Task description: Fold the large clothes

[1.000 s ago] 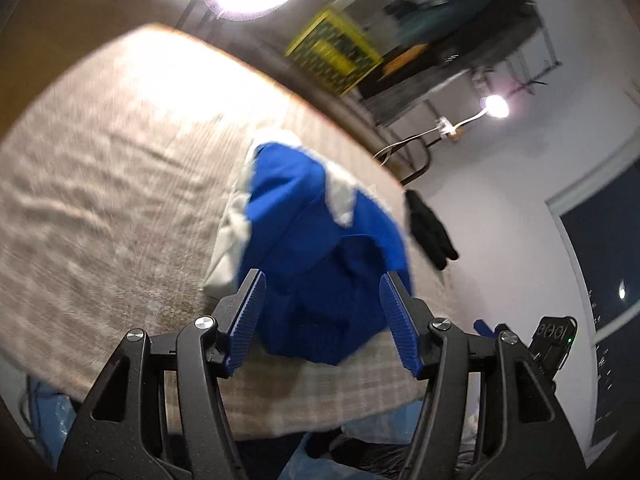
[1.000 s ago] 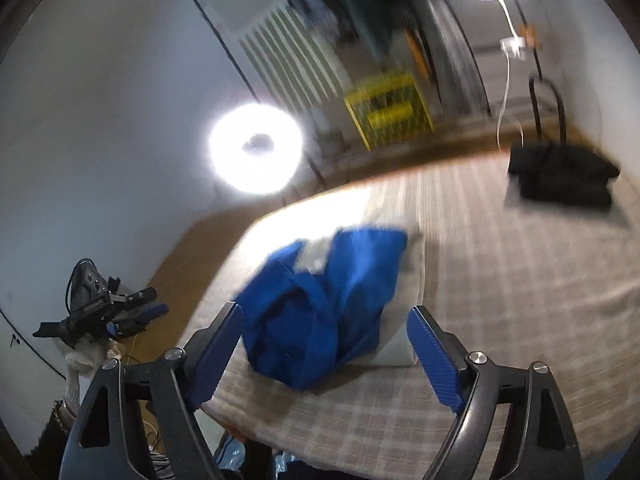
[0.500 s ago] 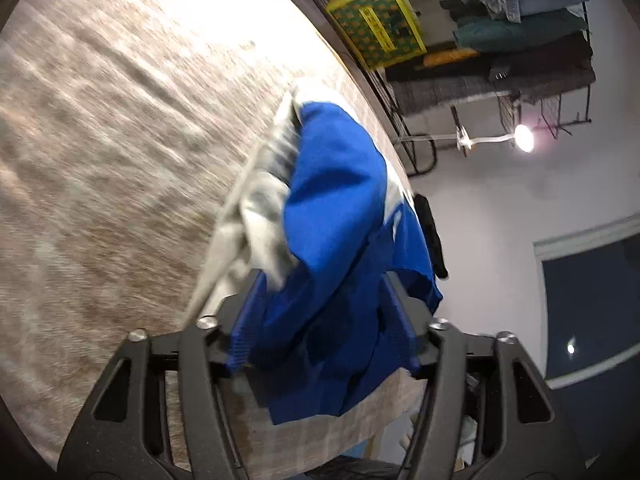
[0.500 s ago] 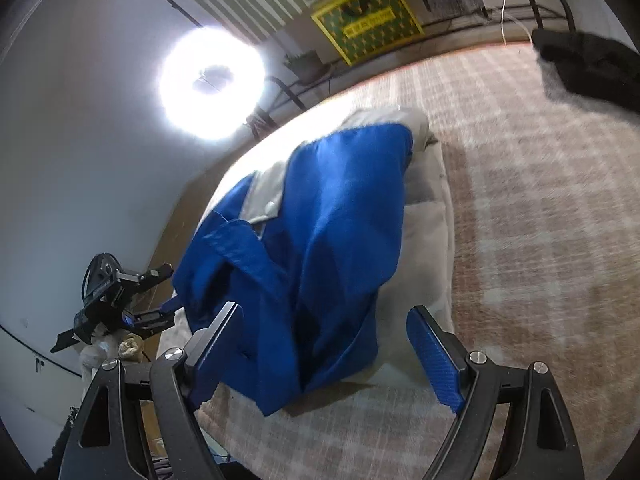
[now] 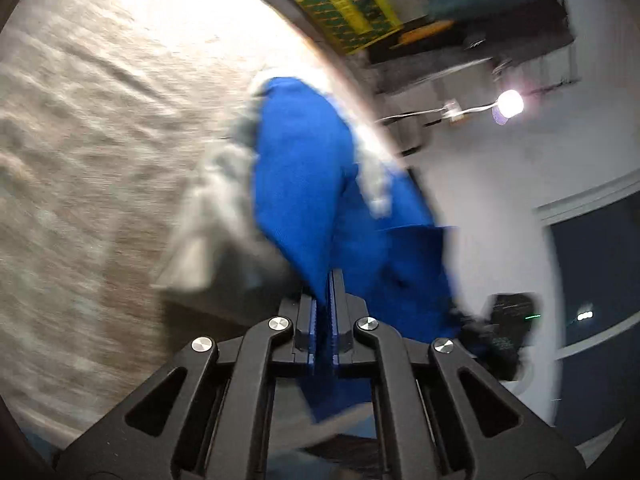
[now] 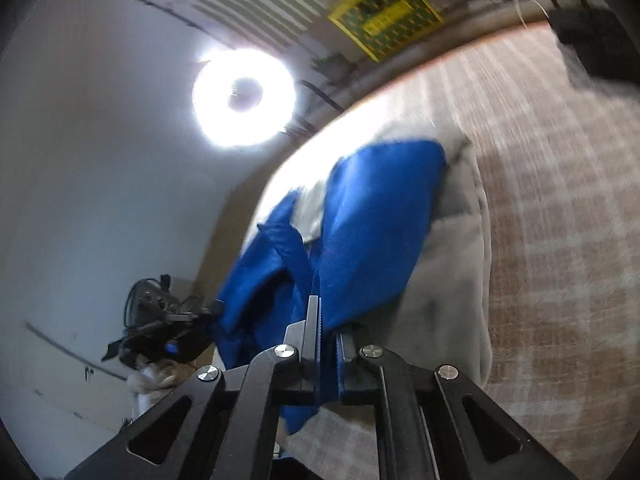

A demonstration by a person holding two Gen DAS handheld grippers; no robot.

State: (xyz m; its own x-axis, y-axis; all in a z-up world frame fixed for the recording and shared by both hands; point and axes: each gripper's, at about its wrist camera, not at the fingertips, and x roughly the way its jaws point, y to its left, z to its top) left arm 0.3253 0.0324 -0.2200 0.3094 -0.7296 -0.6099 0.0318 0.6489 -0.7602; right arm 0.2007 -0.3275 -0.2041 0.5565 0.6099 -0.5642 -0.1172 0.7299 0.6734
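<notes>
1. My left gripper [image 5: 325, 280] has just clamped down, and a fold of the blue garment [image 5: 304, 184] is pinched between its pads at the near edge of the bed [image 5: 80, 160].
2. My right gripper [image 6: 325, 312] has just snapped closed too, with blue cloth caught between its fingers.
3. The garment lies crumpled near the bed's near corner, with a pale grey part [image 6: 456, 264] spread under it on the checked cover.
4. From my right wrist, the other gripper [image 6: 168, 332] shows low on the left, just beside the hanging blue cloth.
5. A dark bundle [image 6: 596, 40] sits on the far right of the bed, well apart from the garment.
6. Beyond the bed: a glowing ring light [image 6: 244, 98], a yellow crate [image 5: 348, 8] and a small lamp [image 5: 510, 102] by the wall.
7. The bunched blue fabric hides the bed just ahead of both sets of fingers.
</notes>
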